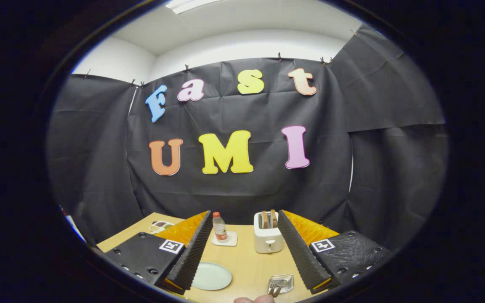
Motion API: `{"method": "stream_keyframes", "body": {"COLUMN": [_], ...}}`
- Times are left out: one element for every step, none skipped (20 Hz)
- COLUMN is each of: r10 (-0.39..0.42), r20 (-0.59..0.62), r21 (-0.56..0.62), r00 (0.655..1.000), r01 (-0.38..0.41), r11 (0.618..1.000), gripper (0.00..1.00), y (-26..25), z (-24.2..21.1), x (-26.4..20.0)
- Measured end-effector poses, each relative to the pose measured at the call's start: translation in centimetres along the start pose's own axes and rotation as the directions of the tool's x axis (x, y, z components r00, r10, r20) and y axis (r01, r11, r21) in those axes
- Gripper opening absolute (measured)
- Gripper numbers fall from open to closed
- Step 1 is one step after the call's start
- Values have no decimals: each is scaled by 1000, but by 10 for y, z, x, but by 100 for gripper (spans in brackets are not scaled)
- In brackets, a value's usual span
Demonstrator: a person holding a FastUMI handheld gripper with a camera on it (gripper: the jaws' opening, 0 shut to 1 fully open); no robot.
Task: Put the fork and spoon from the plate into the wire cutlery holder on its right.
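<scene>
The hand-held gripper [246, 252] stands wide open, its two fingers [192, 252] spread apart at the bottom of the frame with nothing between the pads and nothing touching them. It is raised above the table [246, 261] and looks level toward the black cloth wall at the back.

Between the fingers, low in the frame, lies a pale round plate [211, 276], close to the inner edge of the left finger. Its visible surface looks bare. To the right of the plate, near the inner edge of the right finger, stands the wire cutlery holder [281, 283], a small box-shaped metal basket seen from above. Metal cutlery [276, 288] sits in it, the handles leaning out toward the lower edge of the frame, so the long axis runs roughly from the holder down toward the viewer. Which piece is the fork and which the spoon cannot be told at this size.

Just below the holder, at the very bottom of the frame, a person's fingertips [255, 299] show, right beside the handles; whether they touch them is not clear.

Farther back, between the fingers, a white toaster [268, 237] stands with two slices in its slots. Left of it a small bottle [219, 227] with a red cap stands upright on a white square coaster [230, 240].
</scene>
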State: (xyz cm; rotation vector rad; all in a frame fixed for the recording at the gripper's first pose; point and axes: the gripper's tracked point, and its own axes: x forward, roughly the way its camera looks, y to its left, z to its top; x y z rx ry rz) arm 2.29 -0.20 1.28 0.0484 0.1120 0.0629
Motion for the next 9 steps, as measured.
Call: {"method": "stream_keyframes", "body": {"r10": [0,0,1,3,5,7,9,11,14], "r20": [2,7,11,12,11,8,9,9,8], "r21": [-2,-4,-5,-6,-6,-4,-1,2,5], "r00": [1000,1000,1000,1000,1000,1000,1000,1000,1000], "r01": [0,0,-1,-3,-5,-7,-9,-11,-14], "r11": [1000,1000,1000,1000,1000,1000,1000,1000,1000], "gripper": [94,94,94,94,94,94,94,94,94], "y": [-1,-1,-1,0,0,0,0,0,1], "z": [2,4,5,6,6,6,7,8,8], "x": [1,1,2,3,3,3,4,4,4]}}
